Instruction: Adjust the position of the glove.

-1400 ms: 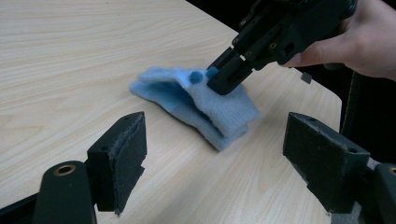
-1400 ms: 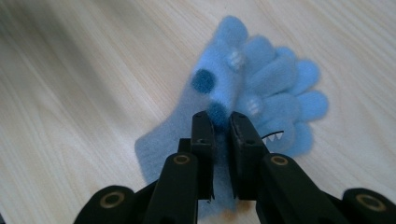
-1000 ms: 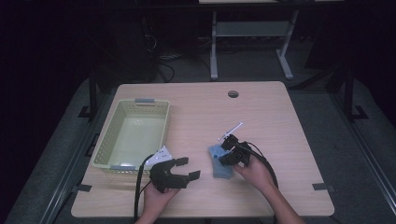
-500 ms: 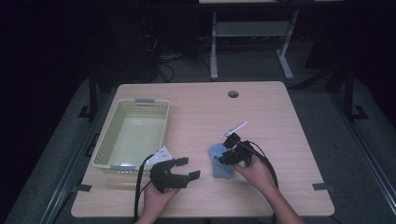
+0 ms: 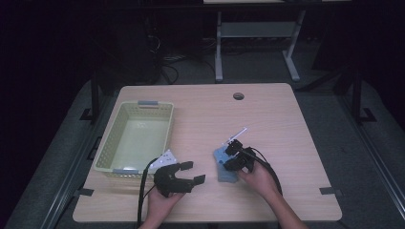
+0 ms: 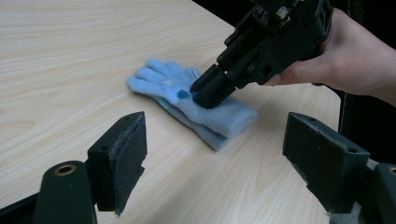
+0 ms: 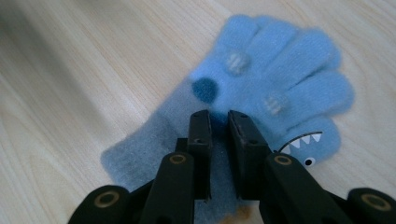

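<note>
The fluffy light-blue knitted glove (image 7: 261, 107) lies flat on the pale wooden table (image 5: 286, 124), the right gripper (image 7: 218, 122) pinching its palm between nearly closed jaws, the left gripper (image 6: 212, 154) wide open and empty, so lifting it seems next

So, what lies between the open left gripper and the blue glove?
Only bare wooden table: the left gripper view shows empty tabletop between the left gripper and the glove, on which the right gripper pinches.
</note>
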A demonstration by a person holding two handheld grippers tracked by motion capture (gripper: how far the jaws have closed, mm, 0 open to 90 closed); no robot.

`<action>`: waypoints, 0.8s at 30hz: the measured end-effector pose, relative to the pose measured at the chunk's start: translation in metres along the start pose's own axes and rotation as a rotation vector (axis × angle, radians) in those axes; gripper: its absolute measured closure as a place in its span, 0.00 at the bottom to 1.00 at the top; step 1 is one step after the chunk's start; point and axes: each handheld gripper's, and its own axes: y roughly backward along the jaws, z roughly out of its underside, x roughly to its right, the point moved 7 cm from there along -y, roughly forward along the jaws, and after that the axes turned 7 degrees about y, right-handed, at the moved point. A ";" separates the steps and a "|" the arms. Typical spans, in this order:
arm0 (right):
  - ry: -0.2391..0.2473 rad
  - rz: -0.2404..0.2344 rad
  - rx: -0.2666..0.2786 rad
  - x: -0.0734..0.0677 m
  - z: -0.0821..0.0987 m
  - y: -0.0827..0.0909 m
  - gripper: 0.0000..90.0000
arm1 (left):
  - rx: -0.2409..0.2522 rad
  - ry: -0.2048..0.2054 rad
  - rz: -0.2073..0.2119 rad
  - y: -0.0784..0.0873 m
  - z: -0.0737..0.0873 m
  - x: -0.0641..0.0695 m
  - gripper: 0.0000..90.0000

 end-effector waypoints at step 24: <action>-0.166 -0.076 0.180 0.011 0.019 0.031 0.45 | -0.066 0.125 0.055 -0.014 0.004 0.003 0.35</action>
